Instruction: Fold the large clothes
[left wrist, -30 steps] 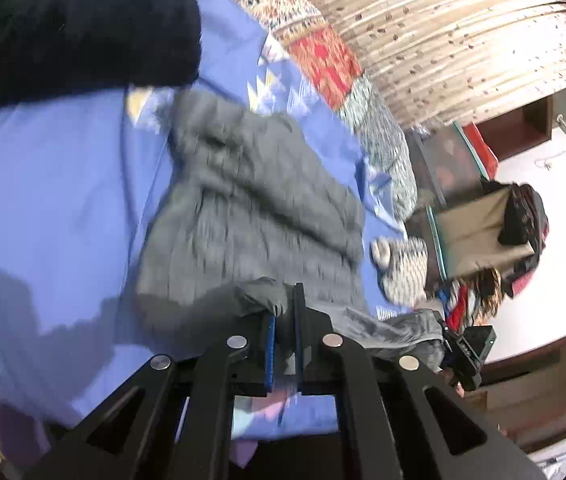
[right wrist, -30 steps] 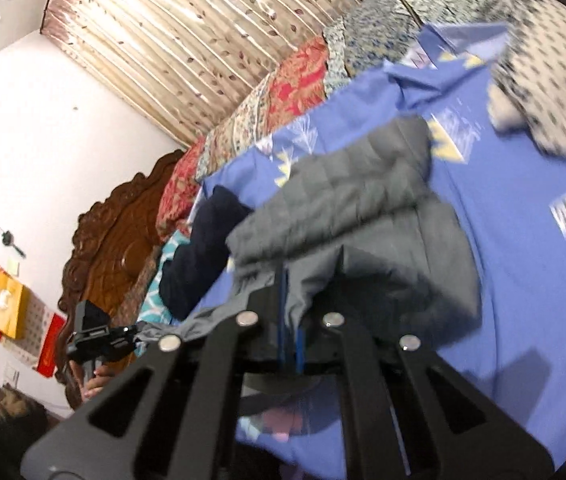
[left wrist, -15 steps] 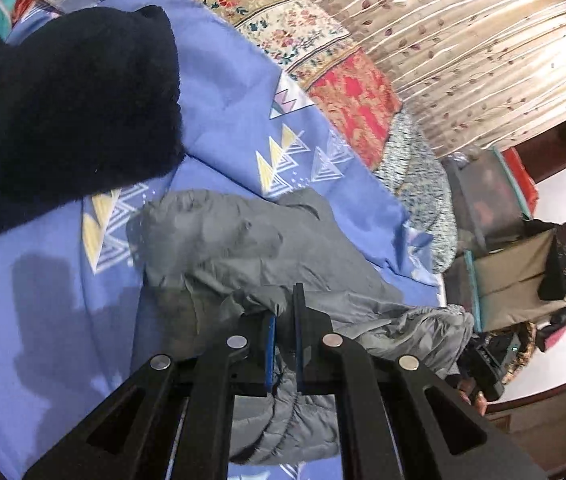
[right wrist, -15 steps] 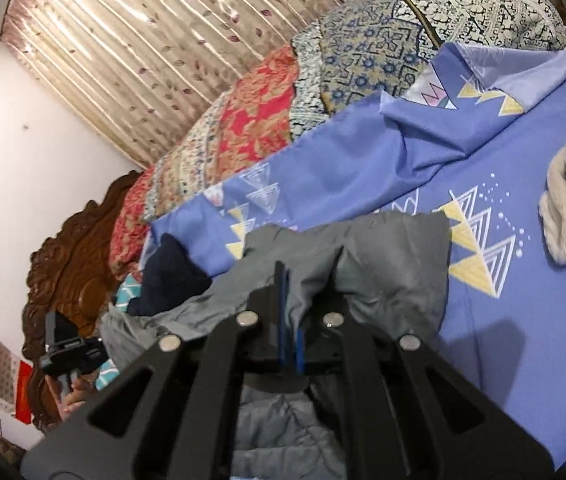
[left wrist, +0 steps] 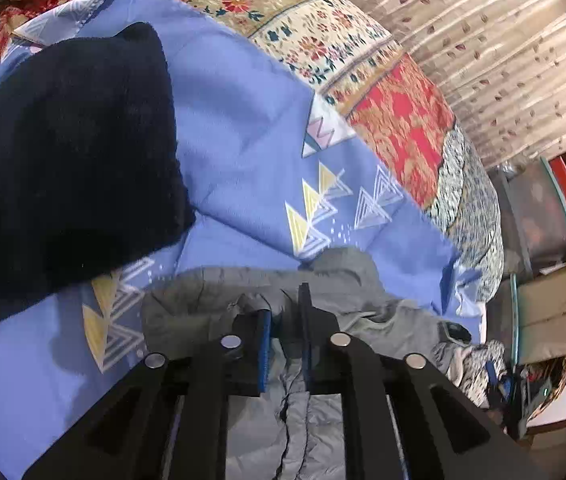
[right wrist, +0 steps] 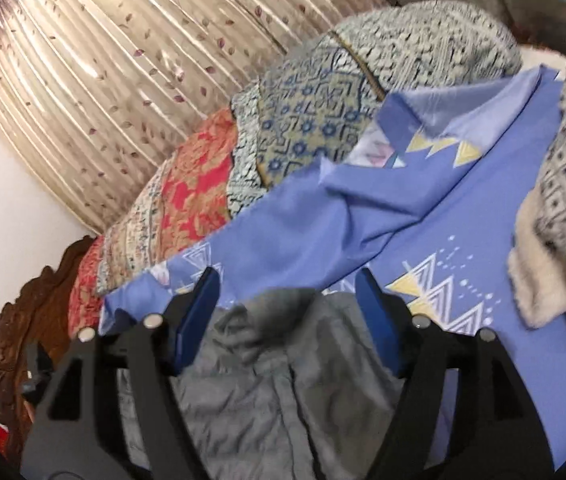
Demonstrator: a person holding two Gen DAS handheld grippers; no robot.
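A grey quilted jacket (left wrist: pixel 219 292) lies folded over itself on the blue bedsheet (left wrist: pixel 235 148). My left gripper (left wrist: pixel 285 316) sits low over its far edge with a narrow gap between the jaws; a bit of grey cloth lies against the left finger, not pinched. The jacket also shows in the right wrist view (right wrist: pixel 283 368). My right gripper (right wrist: pixel 287 284) is wide open above it and holds nothing. The sheet (right wrist: pixel 423 240) runs ahead of it.
A dark navy fleece garment (left wrist: pixel 63 160) lies to the left on the sheet. A leopard-print fleece (right wrist: pixel 563 200) lies to the right. Patterned quilts (left wrist: pixel 363 80) are piled along the far side before a curtain (right wrist: pixel 123 60). Bags and boxes (left wrist: pixel 543 300) stand off the bed's end.
Both grippers carried the jacket's edge forward over itself and lowered it. The right gripper has opened wide and let go; the left jaws have parted slightly.
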